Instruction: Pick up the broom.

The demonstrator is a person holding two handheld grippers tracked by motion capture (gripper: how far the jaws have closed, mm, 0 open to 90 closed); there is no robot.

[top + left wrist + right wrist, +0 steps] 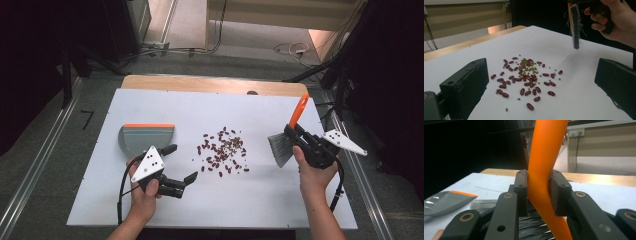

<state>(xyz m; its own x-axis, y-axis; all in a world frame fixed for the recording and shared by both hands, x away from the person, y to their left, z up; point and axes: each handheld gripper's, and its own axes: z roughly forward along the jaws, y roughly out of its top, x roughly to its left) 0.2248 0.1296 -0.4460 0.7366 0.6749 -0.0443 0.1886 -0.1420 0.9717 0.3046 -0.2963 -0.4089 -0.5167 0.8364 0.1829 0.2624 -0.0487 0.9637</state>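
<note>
A scatter of red and small green beans (223, 150) lies mid-table on the white board (280, 200). Held above the board's right side, a hand brush with an orange handle (299, 110) points its grey bristles (281, 148) down and left, with my right gripper (298, 136) shut on the handle. The right gripper view shows both pads (521, 192) pressing the handle (545, 165). My left gripper (181, 163) stands open left of the beans with nothing between its fingers. Its own view looks across the beans (526, 76) to the brush (575, 25). A grey dustpan (147, 136) with an orange lip lies behind it.
The board rests on a wooden table (215, 84) whose far edge shows. Metal rails (30, 175) run along the floor on both sides, and cables (292, 49) lie beyond the table. The dustpan (446, 201) sits at the left of the right gripper view.
</note>
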